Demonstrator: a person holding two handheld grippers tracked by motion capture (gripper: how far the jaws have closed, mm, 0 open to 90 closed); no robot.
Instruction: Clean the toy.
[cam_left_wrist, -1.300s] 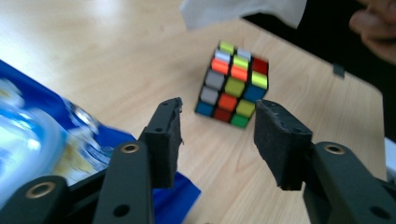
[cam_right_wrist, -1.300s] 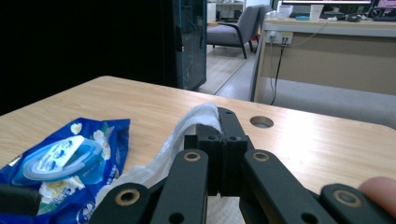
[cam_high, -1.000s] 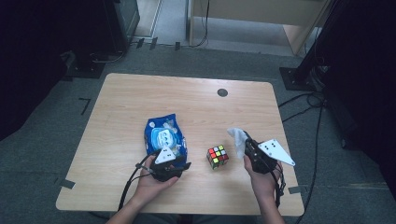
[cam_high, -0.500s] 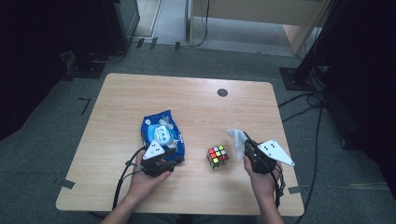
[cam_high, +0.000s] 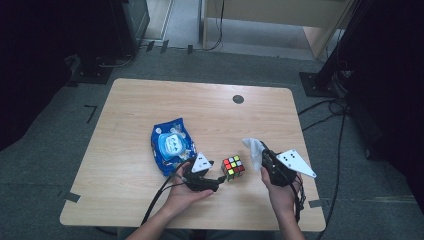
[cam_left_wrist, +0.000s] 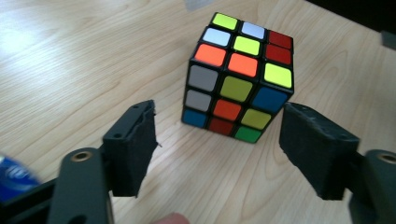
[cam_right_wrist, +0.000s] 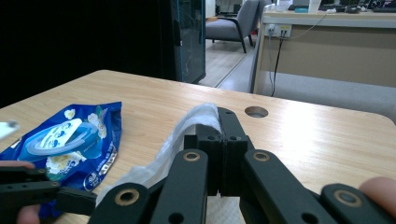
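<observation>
A scrambled colour cube (cam_high: 233, 167) stands on the wooden table (cam_high: 200, 110) near its front edge. My left gripper (cam_high: 219, 178) lies just left of the cube and points at it. In the left gripper view the cube (cam_left_wrist: 238, 79) sits a little beyond my left gripper (cam_left_wrist: 217, 140); its jaws have just been opening, stand wide, and hold nothing. Right of the cube, my right gripper (cam_high: 265, 156) is shut on a white wipe (cam_high: 253, 148). The right gripper view shows the wipe (cam_right_wrist: 196, 121) draped over that gripper (cam_right_wrist: 223, 126).
A blue pack of wet wipes (cam_high: 171, 144) lies left of the cube, close behind the left hand; it also appears in the right gripper view (cam_right_wrist: 70, 140). A round cable hole (cam_high: 238, 99) sits toward the table's back right. Cables trail off the front edge.
The left hand has swung right, away from the blue pack, to the cube, and its jaws have spread apart. The right hand with the wipe has stayed put.
</observation>
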